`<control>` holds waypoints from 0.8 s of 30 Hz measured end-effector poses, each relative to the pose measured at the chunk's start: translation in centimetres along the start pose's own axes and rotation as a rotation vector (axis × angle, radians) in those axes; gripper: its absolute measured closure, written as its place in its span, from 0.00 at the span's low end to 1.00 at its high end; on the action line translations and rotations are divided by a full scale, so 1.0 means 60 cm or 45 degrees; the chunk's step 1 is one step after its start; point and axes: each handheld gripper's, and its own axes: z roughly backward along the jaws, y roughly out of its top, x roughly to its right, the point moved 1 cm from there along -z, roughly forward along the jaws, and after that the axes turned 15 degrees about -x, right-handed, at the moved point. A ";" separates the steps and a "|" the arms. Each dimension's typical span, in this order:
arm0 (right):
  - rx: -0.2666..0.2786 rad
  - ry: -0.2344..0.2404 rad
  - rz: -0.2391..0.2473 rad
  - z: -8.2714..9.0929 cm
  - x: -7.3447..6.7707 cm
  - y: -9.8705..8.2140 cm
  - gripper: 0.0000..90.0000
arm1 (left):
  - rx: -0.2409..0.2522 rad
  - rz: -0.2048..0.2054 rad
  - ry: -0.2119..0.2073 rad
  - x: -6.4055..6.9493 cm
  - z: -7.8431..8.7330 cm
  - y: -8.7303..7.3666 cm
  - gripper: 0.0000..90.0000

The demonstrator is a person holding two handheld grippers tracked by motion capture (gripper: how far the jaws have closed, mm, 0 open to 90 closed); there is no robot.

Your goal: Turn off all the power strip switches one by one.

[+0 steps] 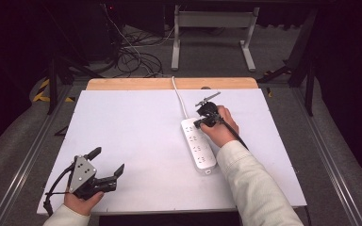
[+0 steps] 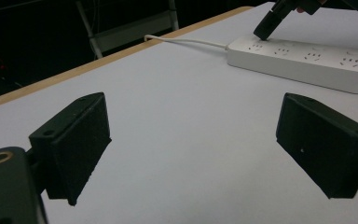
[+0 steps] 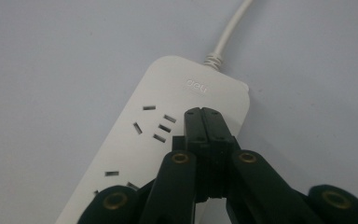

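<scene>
Right gripper view: closed tool on the power strip

White power strip lies right of the bench's middle, cord toward the far edge; right tool, jaws together, tips on its corded end (left tool gapes near the front-left corner).

A white-topped bench with a wooden far edge is carrying a white plastic power strip, lying right of centre, its cable running toward the upper edge.
</scene>
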 end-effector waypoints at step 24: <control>-0.010 -0.025 -0.002 -0.003 -0.008 0.000 1.00 | 0.000 0.000 -0.001 0.001 0.000 0.000 0.12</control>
